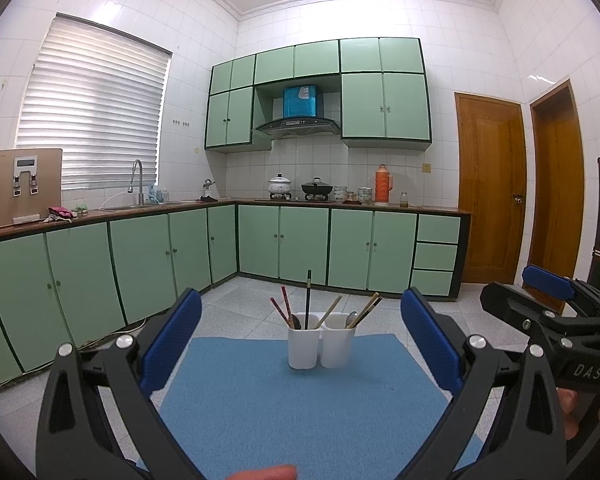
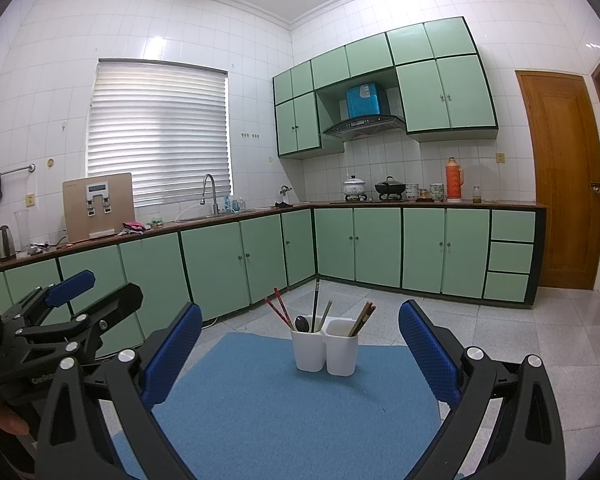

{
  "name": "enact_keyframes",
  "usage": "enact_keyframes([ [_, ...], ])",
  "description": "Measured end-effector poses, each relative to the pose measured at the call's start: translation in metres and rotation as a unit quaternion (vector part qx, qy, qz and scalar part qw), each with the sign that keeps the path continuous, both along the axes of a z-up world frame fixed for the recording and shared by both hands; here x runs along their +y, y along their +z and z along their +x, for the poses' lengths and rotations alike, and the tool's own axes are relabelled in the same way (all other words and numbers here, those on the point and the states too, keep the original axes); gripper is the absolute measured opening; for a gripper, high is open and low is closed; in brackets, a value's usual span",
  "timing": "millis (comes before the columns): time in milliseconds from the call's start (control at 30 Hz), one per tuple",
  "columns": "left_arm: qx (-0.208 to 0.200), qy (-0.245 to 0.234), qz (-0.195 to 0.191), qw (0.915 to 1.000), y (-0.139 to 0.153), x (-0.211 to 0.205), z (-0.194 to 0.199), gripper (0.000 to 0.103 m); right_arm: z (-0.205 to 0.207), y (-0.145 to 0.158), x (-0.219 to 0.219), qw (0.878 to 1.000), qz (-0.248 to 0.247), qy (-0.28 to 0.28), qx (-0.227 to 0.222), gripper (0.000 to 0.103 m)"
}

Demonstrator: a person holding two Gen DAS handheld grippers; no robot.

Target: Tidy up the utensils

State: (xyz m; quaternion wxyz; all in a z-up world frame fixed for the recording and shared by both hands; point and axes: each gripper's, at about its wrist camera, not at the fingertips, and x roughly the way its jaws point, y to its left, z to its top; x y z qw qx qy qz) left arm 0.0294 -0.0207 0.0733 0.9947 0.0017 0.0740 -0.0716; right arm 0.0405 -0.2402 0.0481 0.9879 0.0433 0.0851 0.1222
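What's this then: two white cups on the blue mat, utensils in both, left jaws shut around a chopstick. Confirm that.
Not quite: the left gripper is open and holds nothing, as the left wrist view shows. The two white cups do stand on the blue mat, utensils in both.

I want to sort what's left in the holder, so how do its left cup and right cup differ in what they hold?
The left cup holds more: red chopsticks, a tall black stick, a pale stick and a dark spoon. The right cup holds brown chopsticks and a silver spoon. The left cup's pieces fan out both ways; the right cup's lean right. Both are white, joined and upright on the blue mat.
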Motion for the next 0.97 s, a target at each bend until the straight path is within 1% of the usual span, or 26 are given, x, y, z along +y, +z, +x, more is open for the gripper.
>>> enact_keyframes([
  [500,0.002,0.008,-0.005,1.0,-0.002,-0.0003,0.0025,0.097,0.0,-0.0001,0.0001,1.0,0.0,0.0,0.001,0.097],
  [967,0.01,0.009,-0.007,0.9999,-0.0051,-0.0024,0.0038,0.097,0.0008,-0.0067,0.0047,1.0,0.001,-0.003,0.004,0.097],
])
